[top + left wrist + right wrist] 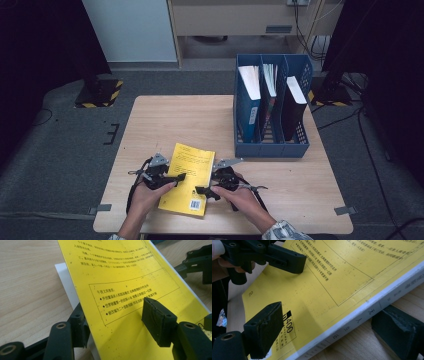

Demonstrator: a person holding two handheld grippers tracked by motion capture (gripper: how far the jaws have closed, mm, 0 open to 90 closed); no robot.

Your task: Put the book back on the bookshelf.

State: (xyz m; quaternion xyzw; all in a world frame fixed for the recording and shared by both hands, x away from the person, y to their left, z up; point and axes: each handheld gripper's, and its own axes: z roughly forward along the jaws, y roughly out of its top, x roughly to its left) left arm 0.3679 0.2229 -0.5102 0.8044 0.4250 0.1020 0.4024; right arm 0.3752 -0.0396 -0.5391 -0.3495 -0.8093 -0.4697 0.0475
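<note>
- near the front edge of the wooden table [150,120], between the two hands, lies the yellow book [189,176], back cover up and its barcode toward the person; the blue file rack [272,146], with three books upright in its slots, stands well apart at the far right.
- left gripper [172,178]: jaws about half apart, one pad over the cover and the other under the book's raised edge; in the left gripper view neither pad presses, so nothing is gripped.
- right gripper [204,190]: jaws straddle the spine edge, one pad above the cover and one low beside the white spine; whether they pinch cannot be told.
- handling, as a judgement: a thin paperback, light, with a smooth cover that may slide on the pads and pages that sag and fan if taken at the open edge; the spine side is stiffest and the better hold.
- legible writing: "400" beside the barcode and a lone "8" at the corner in the right gripper view; chinese text in a boxed panel, too small to read with confidence.
</note>
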